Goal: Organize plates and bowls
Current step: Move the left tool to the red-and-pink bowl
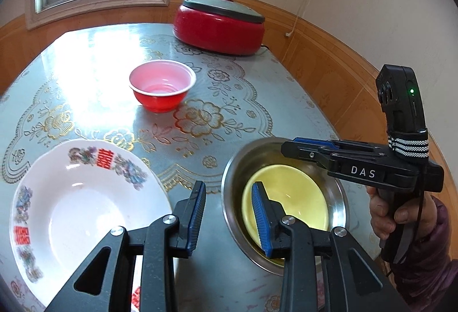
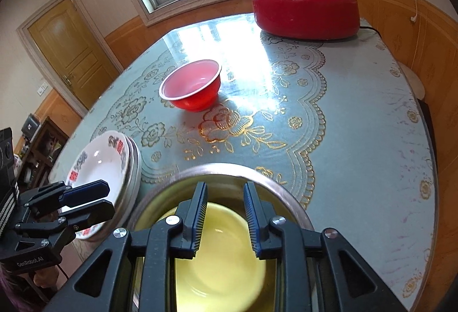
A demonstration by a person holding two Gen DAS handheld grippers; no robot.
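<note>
two stacks on the table, one red bowl left out

two grippers hang with nothing gripped: the left gripper (image 1: 229, 214) jaws are narrowly parted over the gap between the stacks, the right gripper (image 2: 224, 219) jaws narrowly parted above the yellow dish (image 2: 220, 263). that one yellow dish sits nested in one steel bowl (image 2: 289, 197), likely to save room. one patterned plate (image 1: 71, 212) rests on another plate at the near left. one red bowl (image 1: 161, 84) stands alone mid-table (image 1: 257, 100), probably next. one red pot (image 1: 220, 26) sits far back.

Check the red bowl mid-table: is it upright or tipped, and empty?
Upright and empty: the red bowl sits on its base with its rim up, and its pink inside shows nothing in either view.
</note>
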